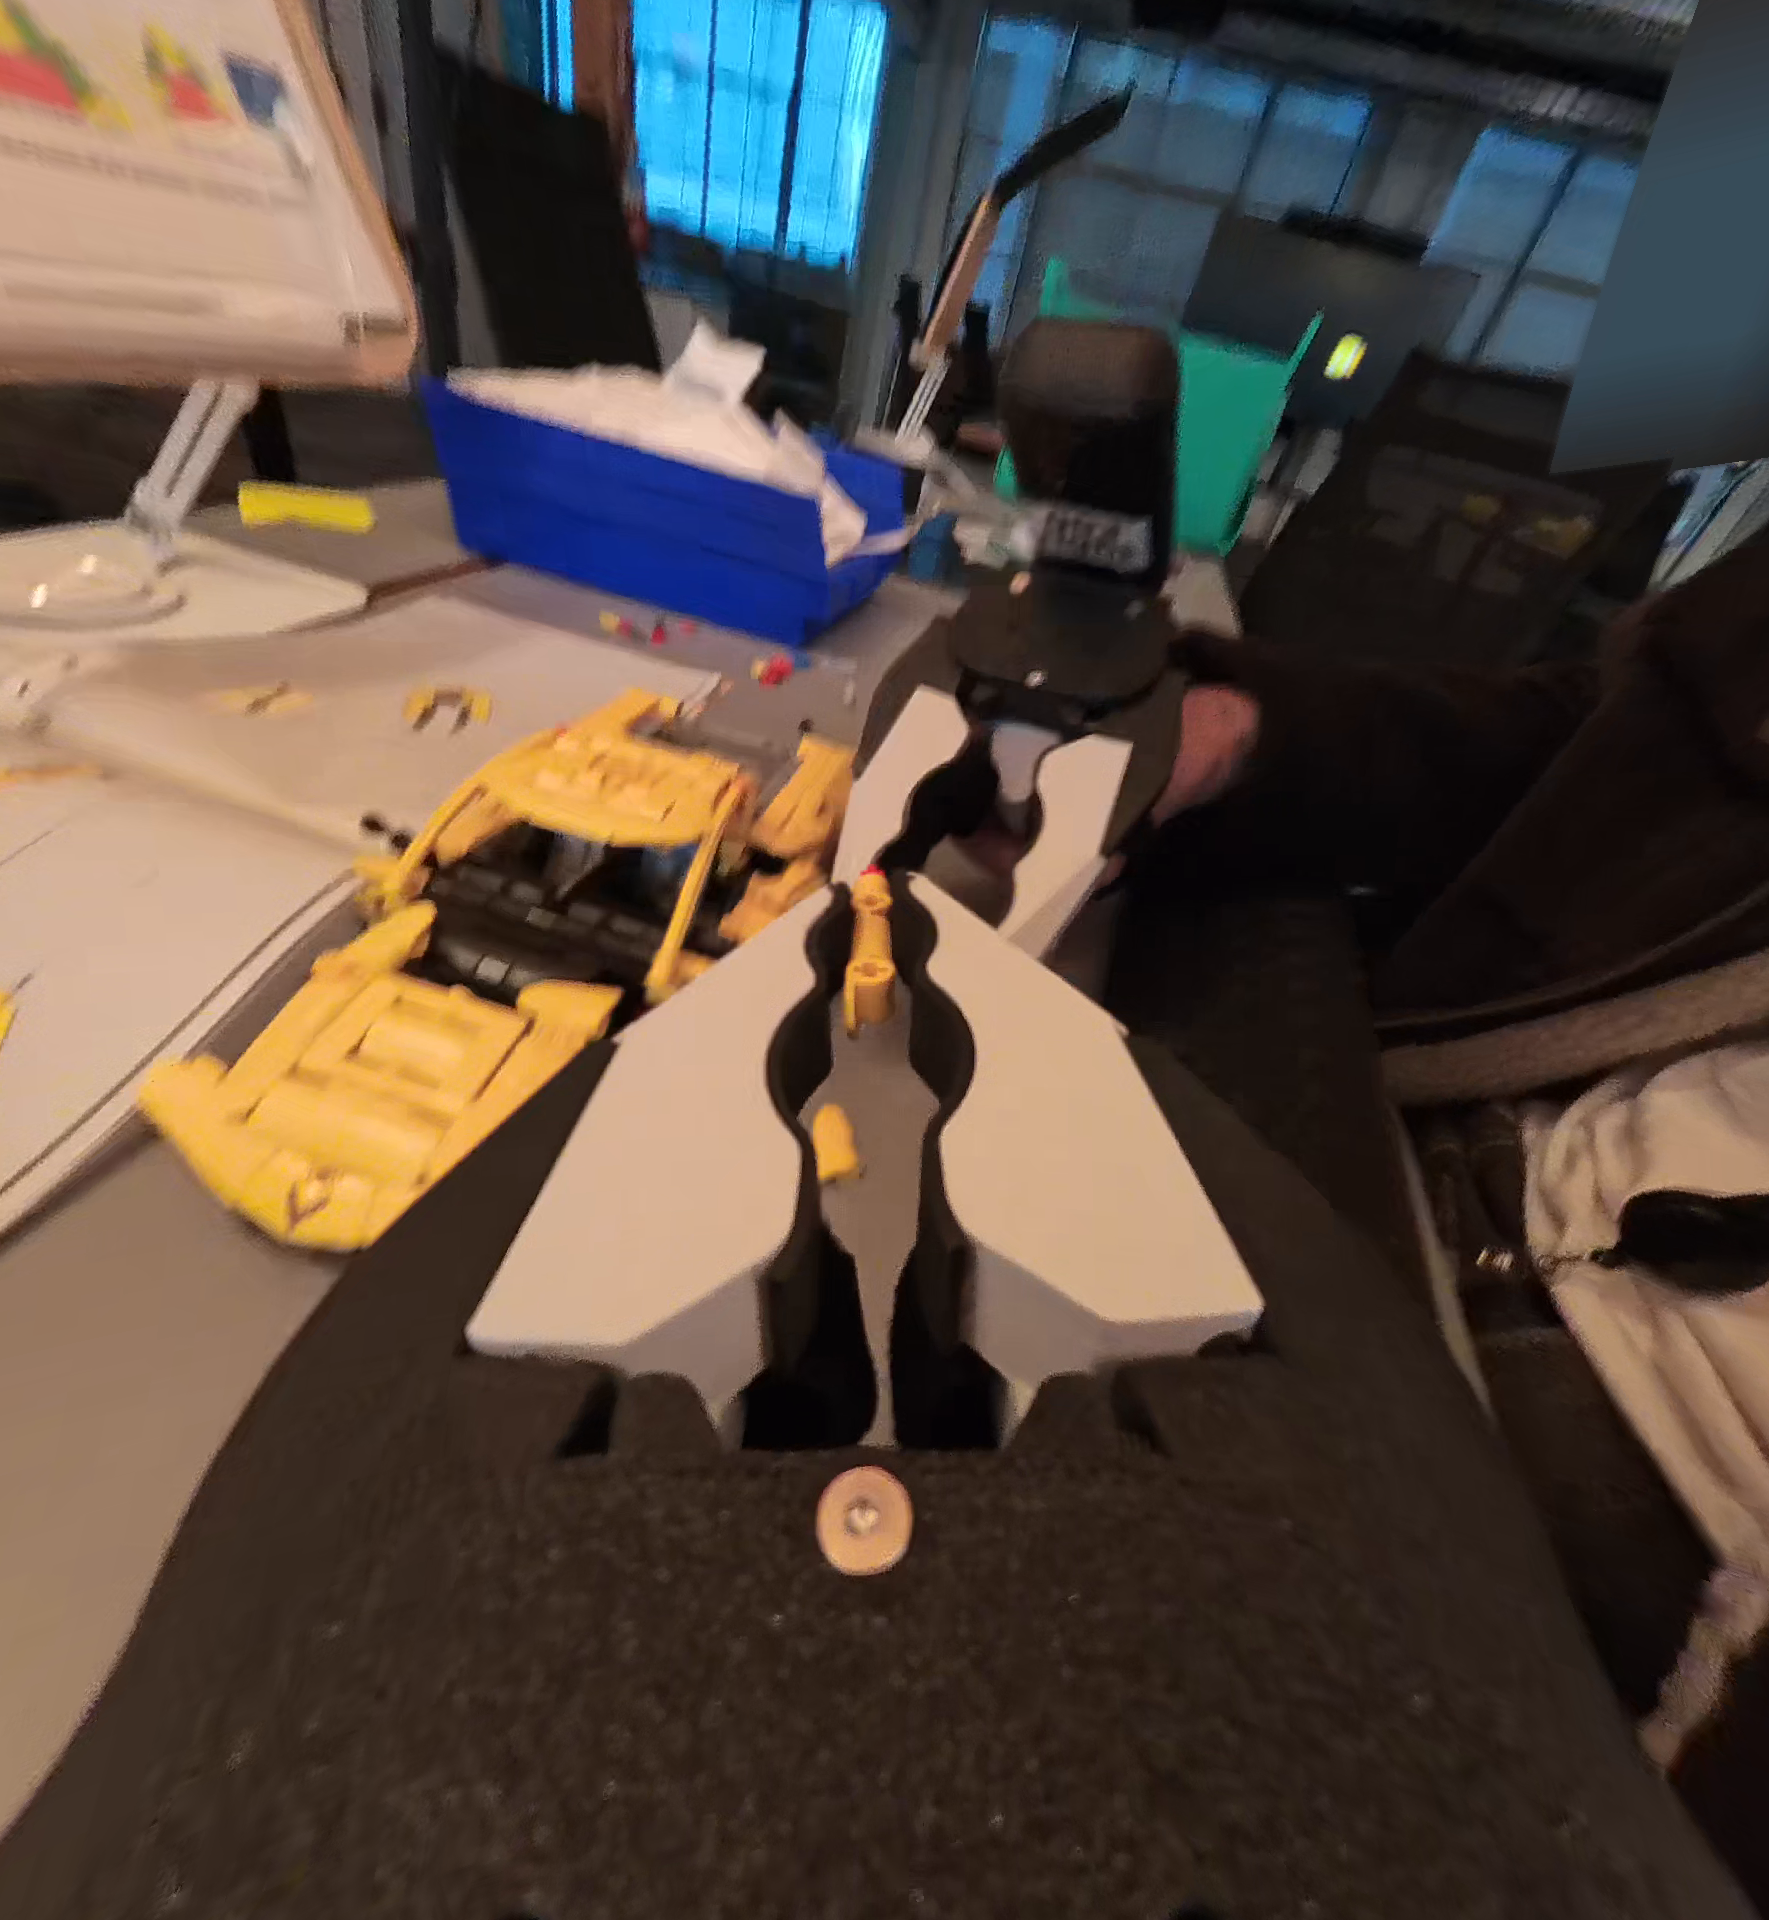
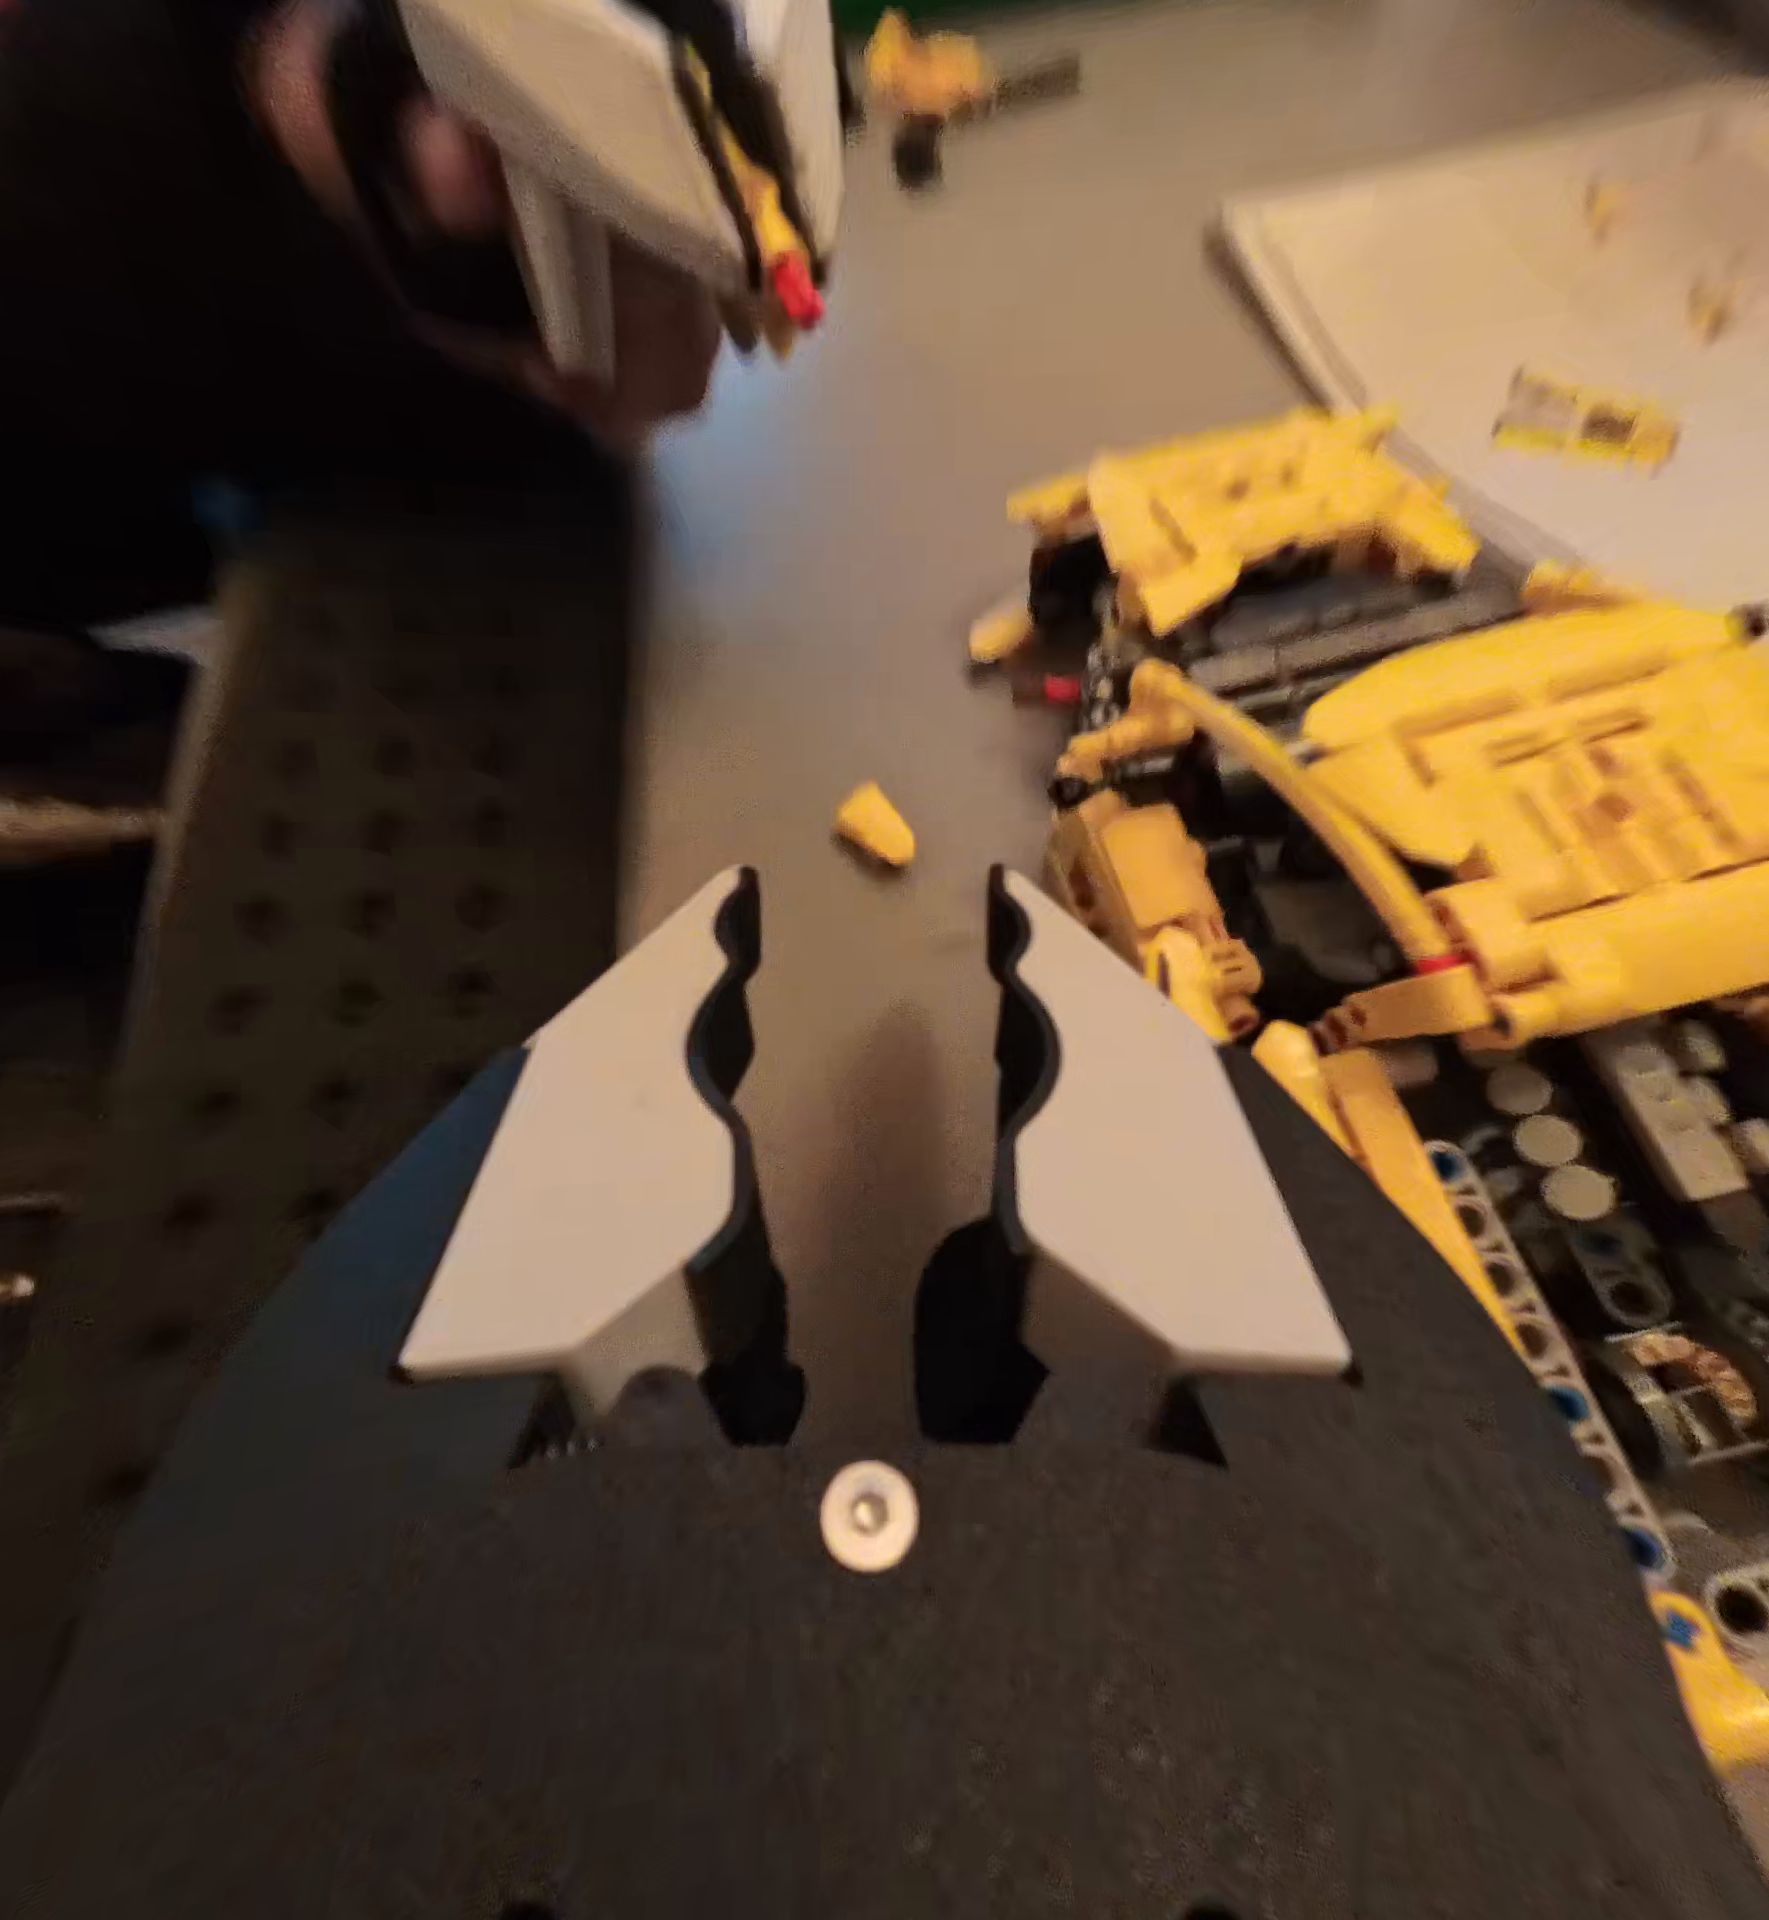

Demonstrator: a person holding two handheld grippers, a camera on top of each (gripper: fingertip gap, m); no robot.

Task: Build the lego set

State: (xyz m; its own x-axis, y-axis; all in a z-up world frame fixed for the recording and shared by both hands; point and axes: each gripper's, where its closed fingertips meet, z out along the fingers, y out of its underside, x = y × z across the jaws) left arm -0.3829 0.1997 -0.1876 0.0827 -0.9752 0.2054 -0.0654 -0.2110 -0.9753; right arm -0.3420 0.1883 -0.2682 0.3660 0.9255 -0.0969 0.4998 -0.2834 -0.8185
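A partly built yellow Lego car [image 1: 506, 935] sits on the grey table [image 1: 80, 1299], left of both grippers. My left gripper [image 1: 872, 894] is shut on a slim yellow Lego piece [image 1: 869, 961] with a red pin at its tip. It also shows at the top left of the right wrist view [image 2: 792, 301]. My right gripper [image 2: 872, 883] is open and empty, low over the table, facing the left gripper [image 1: 963, 831]. A small loose yellow piece [image 2: 875, 826] lies just beyond its fingertips and beside the car [image 2: 1431, 831]. It also shows under the left gripper [image 1: 836, 1143].
Open instruction pages [image 1: 132, 779] lie under and left of the car. A blue bin [image 1: 651, 520] of bags stands at the back. A tilted screen [image 1: 111, 177] on a white stand is far left. Small loose pieces [image 1: 672, 623] lie near the bin. A person's dark sleeve [image 1: 1379, 748] is on the right. My hands' fingertips stand some 9 cm from each other.
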